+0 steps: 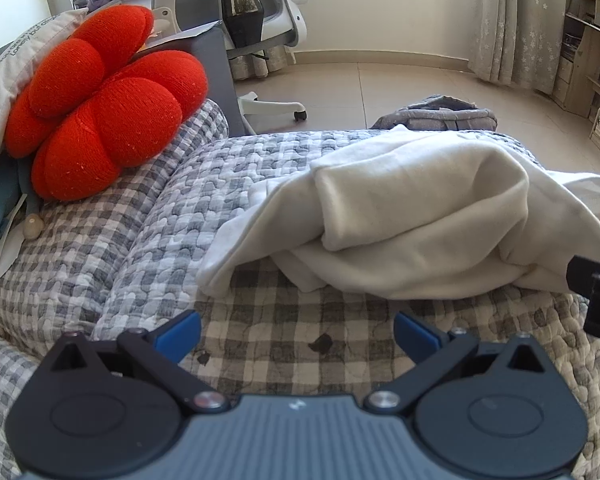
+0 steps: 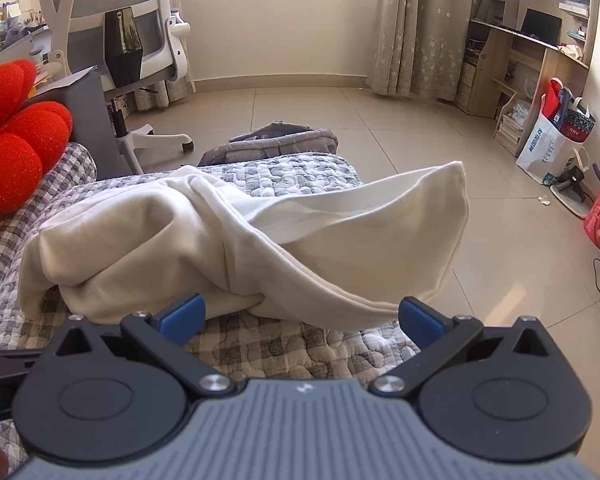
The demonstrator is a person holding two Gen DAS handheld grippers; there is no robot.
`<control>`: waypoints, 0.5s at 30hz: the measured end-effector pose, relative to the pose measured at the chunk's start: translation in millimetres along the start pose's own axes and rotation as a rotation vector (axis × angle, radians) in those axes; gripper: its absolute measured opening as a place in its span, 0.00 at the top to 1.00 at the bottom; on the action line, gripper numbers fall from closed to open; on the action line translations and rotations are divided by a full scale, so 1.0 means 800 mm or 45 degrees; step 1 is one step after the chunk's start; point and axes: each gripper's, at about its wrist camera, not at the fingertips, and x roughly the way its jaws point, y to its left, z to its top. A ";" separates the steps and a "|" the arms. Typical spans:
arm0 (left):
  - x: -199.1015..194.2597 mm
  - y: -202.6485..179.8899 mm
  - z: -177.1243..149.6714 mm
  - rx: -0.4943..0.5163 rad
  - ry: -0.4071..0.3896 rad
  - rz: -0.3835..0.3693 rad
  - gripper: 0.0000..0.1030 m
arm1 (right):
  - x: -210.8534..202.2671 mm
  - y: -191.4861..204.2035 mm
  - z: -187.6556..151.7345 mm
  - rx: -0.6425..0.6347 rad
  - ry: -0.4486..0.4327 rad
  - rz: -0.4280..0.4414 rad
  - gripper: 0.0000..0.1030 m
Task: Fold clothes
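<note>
Crumpled cream cotton garment (image 1: 412,216) on grey-and-white checked quilted cover (image 1: 148,248), ahead of both tools.

Left gripper (image 1: 298,334): blue-padded jaws spread wide, holding nothing, low over the cover; garment just beyond the fingertips, slightly right. Right gripper (image 2: 300,320): jaws likewise wide apart and empty; garment directly ahead, one loose end draped past the cover edge to the right. Red knitted flower-shaped cushion (image 1: 104,116) far left of both tools.
</note>
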 end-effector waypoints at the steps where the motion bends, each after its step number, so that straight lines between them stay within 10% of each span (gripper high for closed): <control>1: 0.000 -0.001 -0.001 0.000 -0.004 -0.001 0.00 | -0.001 0.001 0.000 -0.005 0.000 0.001 0.00; 15: -0.004 0.000 0.001 -0.013 -0.044 0.013 0.00 | -0.004 0.010 -0.004 -0.042 -0.026 -0.009 0.00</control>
